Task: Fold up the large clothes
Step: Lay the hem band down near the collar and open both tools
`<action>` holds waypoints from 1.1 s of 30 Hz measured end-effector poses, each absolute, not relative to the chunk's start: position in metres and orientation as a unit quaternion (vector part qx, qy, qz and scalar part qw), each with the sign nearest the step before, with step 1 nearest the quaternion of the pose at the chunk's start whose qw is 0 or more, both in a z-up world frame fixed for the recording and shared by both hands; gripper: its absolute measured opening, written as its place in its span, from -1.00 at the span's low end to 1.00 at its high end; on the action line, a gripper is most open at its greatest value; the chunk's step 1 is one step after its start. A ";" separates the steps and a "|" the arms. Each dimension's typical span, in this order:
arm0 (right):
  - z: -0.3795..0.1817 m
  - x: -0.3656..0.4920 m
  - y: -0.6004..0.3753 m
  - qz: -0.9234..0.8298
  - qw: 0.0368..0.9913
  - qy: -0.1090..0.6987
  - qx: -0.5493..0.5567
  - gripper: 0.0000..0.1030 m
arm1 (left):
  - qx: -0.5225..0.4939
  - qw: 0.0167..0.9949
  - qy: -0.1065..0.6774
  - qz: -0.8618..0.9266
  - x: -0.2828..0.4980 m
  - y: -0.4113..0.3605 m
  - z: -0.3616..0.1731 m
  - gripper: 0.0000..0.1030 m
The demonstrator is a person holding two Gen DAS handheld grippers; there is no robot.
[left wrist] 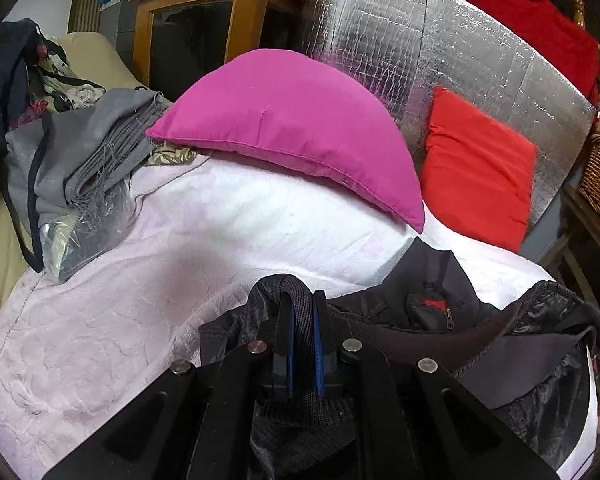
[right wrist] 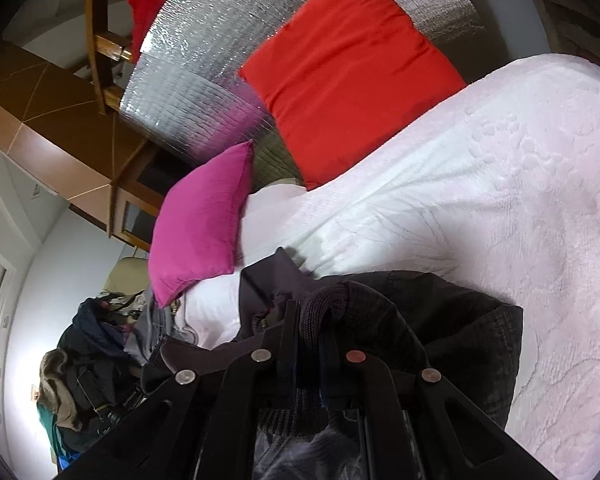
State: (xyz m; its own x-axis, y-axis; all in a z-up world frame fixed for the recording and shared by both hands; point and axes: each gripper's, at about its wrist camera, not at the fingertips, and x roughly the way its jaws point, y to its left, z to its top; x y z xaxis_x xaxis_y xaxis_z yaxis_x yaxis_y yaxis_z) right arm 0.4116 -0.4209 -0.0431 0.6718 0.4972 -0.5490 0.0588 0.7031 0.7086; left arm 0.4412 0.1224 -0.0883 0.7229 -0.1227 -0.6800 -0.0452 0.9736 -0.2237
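Note:
A dark grey jacket (left wrist: 452,320) with a ribbed knit hem and a red patch by its zip lies bunched on the pale pink bedspread (left wrist: 100,320). My left gripper (left wrist: 303,300) is shut on the jacket's ribbed edge, which loops over the fingertips. In the right wrist view the same jacket (right wrist: 460,320) spreads to the right of my right gripper (right wrist: 310,312), which is shut on a fold of ribbed knit. The right wrist view is rolled sideways over the bedspread (right wrist: 500,160).
A magenta cushion (left wrist: 292,128) and a red cushion (left wrist: 480,176) lean against a silver foil panel (left wrist: 380,32) at the head of the bed. Folded grey cloth and bags (left wrist: 80,160) sit at the left edge. A clothes pile (right wrist: 88,360) lies beyond the bed.

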 end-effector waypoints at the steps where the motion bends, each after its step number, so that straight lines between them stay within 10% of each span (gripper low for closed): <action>1: -0.043 0.413 -0.421 0.130 0.841 0.383 0.361 -0.86 | -0.110 0.922 0.371 -0.020 0.442 0.121 -0.090 -0.84; 23: -0.083 0.441 -0.423 0.063 0.835 0.390 0.383 -0.73 | -0.109 0.906 0.409 -0.004 0.492 0.105 -0.128 -0.67; 25: -0.080 0.441 -0.425 0.059 0.832 0.391 0.388 -0.53 | -0.094 0.909 0.407 -0.002 0.490 0.104 -0.122 -0.38; 26: -0.075 0.440 -0.426 0.057 0.835 0.387 0.386 -0.04 | -0.085 0.917 0.390 0.020 0.486 0.107 -0.115 0.04; 27: -0.070 0.439 -0.428 0.056 0.837 0.382 0.388 0.87 | -0.085 0.923 0.375 0.036 0.483 0.111 -0.110 0.22; 33: -0.021 0.411 -0.436 0.083 0.862 0.342 0.363 1.00 | -0.111 0.933 0.340 0.045 0.458 0.142 -0.080 0.38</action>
